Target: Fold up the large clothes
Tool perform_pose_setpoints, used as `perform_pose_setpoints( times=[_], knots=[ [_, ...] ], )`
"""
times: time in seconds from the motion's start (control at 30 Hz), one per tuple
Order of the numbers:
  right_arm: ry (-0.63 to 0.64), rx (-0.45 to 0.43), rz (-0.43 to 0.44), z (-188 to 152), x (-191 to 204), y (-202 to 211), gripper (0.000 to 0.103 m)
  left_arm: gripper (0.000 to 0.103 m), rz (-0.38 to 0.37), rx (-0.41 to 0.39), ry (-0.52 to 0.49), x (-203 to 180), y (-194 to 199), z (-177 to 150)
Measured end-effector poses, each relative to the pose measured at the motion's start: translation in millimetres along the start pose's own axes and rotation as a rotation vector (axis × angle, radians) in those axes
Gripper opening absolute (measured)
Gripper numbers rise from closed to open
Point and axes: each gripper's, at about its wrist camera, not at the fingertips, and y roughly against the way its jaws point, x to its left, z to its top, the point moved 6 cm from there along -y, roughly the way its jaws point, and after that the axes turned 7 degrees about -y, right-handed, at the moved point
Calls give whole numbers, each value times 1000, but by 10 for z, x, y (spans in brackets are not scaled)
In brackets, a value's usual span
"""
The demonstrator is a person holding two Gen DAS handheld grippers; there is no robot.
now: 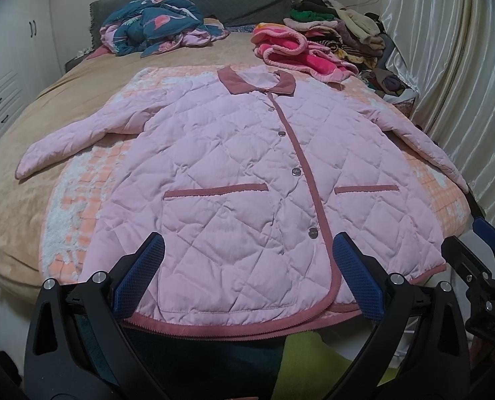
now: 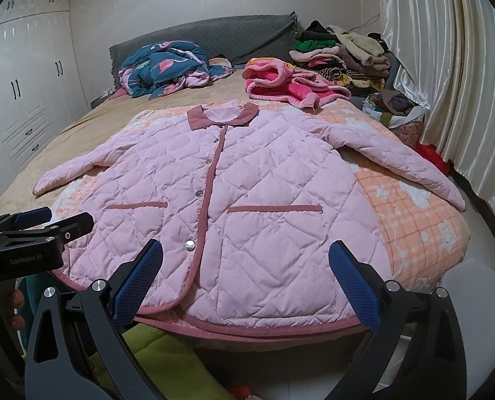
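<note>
A pink quilted jacket [image 1: 234, 180] with a dusty-rose collar lies flat and buttoned on the bed, front up, both sleeves spread out; it also shows in the right wrist view [image 2: 247, 193]. My left gripper [image 1: 247, 276] is open and empty, just above the jacket's hem at the near bed edge. My right gripper [image 2: 245, 280] is open and empty, above the hem on the jacket's right half. The right gripper also shows at the right edge of the left wrist view [image 1: 480, 260]. The left gripper also shows at the left edge of the right wrist view [image 2: 37, 230].
An orange-and-white checked blanket [image 2: 414, 206] lies under the jacket on a tan bedspread [image 1: 14, 200]. A blue patterned quilt [image 1: 154, 26], a pink fleece garment [image 1: 294, 50] and a pile of clothes [image 1: 340, 30] sit near the grey headboard. Curtains [image 2: 447, 83] hang right, white wardrobes [image 2: 24, 76] left.
</note>
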Motion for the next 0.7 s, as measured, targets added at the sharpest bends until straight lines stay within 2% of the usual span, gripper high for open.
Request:
perform_pose_setpoints(
  times=[0.23,0.7],
  knots=[
    [-10,2,-6,97,-42,-82,99,94,3,1,-4,9,-91,173],
    [-49,-12,-2,626,-197,-322,99,94,-5,-19,-8,-60,-316,774]
  ],
)
